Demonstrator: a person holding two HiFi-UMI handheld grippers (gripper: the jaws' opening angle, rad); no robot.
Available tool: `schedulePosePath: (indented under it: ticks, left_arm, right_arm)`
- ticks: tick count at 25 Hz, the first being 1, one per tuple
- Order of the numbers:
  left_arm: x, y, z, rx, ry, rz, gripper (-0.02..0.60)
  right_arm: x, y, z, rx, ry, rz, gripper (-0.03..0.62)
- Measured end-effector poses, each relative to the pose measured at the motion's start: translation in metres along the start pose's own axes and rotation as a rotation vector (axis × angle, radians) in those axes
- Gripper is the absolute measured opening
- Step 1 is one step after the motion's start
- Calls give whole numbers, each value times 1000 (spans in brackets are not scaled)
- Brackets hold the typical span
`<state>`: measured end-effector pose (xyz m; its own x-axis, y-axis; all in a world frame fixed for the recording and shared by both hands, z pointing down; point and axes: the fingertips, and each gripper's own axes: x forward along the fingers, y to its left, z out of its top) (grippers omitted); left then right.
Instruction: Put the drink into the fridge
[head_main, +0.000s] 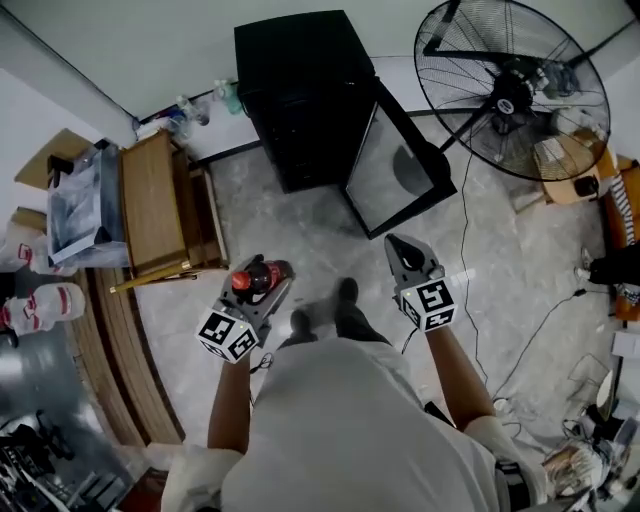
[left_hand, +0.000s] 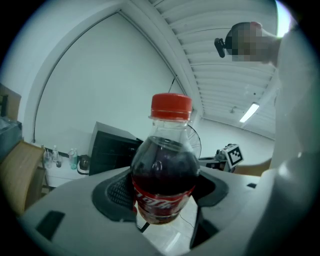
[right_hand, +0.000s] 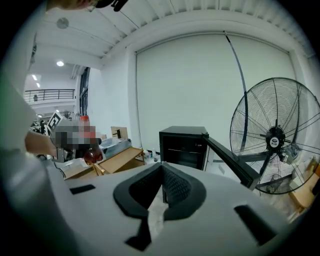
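A small cola bottle (head_main: 252, 278) with a red cap and dark drink sits between the jaws of my left gripper (head_main: 262, 282), which is shut on its body. In the left gripper view the bottle (left_hand: 165, 170) stands upright, with the pads (left_hand: 117, 192) pressing on its label. My right gripper (head_main: 405, 255) is level with it on the right, shut and holding nothing; its pads (right_hand: 172, 187) meet. The black fridge (head_main: 300, 95) stands ahead on the floor, and its glass door (head_main: 395, 170) is swung open to the right. The right gripper view shows the fridge (right_hand: 182, 147) and its open door (right_hand: 230, 157).
A big black floor fan (head_main: 510, 90) stands to the right of the fridge, and its cable (head_main: 468, 250) runs across the floor. A wooden bench (head_main: 155, 205) and a clear plastic box (head_main: 80, 210) are on the left. Light marble floor lies between me and the fridge.
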<state>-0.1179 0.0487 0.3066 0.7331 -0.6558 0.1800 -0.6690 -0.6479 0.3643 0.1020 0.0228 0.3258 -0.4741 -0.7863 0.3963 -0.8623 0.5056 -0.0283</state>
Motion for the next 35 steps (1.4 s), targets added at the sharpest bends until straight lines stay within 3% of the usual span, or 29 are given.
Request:
schedulePosePath:
  ticks: [7, 15, 23, 35]
  left_arm:
    - [55, 15, 11, -10, -15, 72, 307]
    - [98, 33, 23, 28, -48, 118, 307]
    - [126, 68, 16, 13, -17, 125, 307]
    - [186, 188, -26, 70, 46, 41, 307]
  right_arm:
    - [48, -47, 15, -25, -4, 107, -5]
    - [92, -70, 14, -26, -14, 192, -5]
    - [143, -79, 8, -10, -5, 174, -5]
    - [269, -92, -46, -28, -19, 90, -5]
